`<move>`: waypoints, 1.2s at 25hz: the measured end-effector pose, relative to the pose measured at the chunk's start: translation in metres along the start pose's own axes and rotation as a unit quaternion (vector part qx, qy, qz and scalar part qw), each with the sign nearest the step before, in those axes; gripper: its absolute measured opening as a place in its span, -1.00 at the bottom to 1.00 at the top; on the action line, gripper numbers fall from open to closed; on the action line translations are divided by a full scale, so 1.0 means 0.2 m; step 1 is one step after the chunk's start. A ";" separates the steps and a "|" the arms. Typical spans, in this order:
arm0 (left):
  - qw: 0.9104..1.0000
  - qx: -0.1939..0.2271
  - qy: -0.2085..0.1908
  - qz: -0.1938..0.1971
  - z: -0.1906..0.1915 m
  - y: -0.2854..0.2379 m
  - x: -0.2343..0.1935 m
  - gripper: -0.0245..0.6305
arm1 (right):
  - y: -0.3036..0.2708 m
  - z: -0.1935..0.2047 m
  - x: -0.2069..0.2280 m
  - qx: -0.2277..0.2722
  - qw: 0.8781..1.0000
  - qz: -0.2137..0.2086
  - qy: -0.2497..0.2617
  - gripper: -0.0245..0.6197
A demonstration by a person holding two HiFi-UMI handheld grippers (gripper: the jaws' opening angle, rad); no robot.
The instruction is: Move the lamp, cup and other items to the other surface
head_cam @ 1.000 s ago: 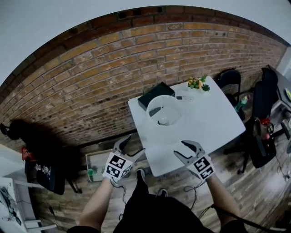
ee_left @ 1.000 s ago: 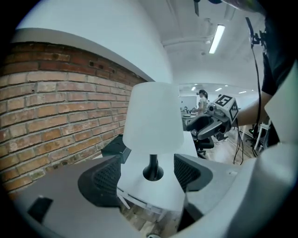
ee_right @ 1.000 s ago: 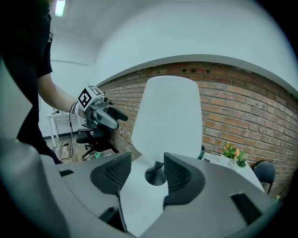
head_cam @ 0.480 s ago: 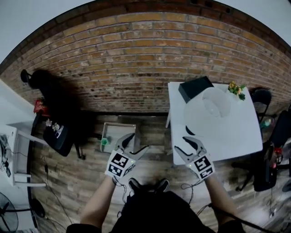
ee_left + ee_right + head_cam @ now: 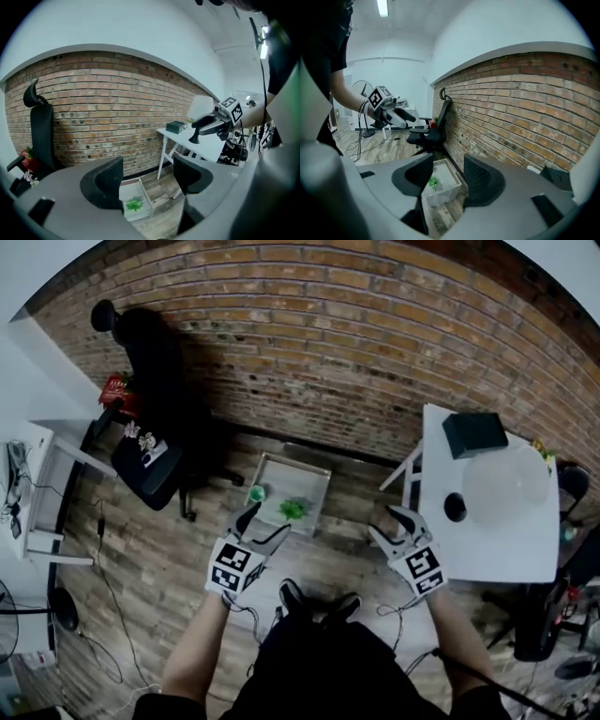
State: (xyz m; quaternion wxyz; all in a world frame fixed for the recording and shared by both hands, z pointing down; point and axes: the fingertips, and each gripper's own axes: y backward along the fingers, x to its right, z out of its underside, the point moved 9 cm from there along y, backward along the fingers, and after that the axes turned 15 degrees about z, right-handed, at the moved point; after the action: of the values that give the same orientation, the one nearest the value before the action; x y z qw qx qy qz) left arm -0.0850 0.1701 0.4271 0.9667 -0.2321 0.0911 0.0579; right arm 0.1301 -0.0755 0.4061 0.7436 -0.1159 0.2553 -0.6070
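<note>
Nothing gripped. Left gripper (image 5: pixel 264 521) spread wide, just closing a little; right gripper (image 5: pixel 384 521) about half spread. Both pointed at floor tray (image 5: pixel 281 474). Further right on table (image 5: pixel 487 554): cup (image 5: pixel 455 507), lamp (image 5: pixel 511 486), nearer right gripper.

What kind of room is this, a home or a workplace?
Probably an office or workshop room: a bare brick wall, a black office chair beside it, and a white table standing on a wood-plank floor.
</note>
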 end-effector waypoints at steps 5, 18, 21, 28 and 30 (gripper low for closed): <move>1.000 0.006 -0.001 -0.018 0.13 0.23 -0.19 0.09 | -0.20 -0.15 -0.23 0.004 1.000 -0.005 0.018 -0.27; 0.999 -0.006 0.035 -0.041 0.40 0.52 -0.45 0.09 | -0.63 -0.27 -0.65 -0.010 0.997 -0.047 0.055 -0.27; 0.997 -0.016 0.040 -0.068 0.44 0.52 -0.51 0.09 | -0.80 -0.22 -0.70 -0.017 0.996 -0.062 0.054 -0.26; 0.994 -0.047 0.064 -0.080 0.50 0.38 -0.68 0.08 | -1.24 -0.08 -0.81 -0.026 0.990 -0.131 0.053 -0.24; 0.992 -0.060 0.070 -0.086 0.51 0.35 -0.73 0.08 | -1.33 -0.05 -0.85 -0.013 0.986 -0.156 0.063 -0.24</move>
State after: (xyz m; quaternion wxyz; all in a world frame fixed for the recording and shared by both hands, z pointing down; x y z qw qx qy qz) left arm -0.2226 0.2688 0.5157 0.9437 -0.3001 0.1342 -0.0359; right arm -0.1226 0.0259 0.5658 0.6207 -0.1250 0.2886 -0.7182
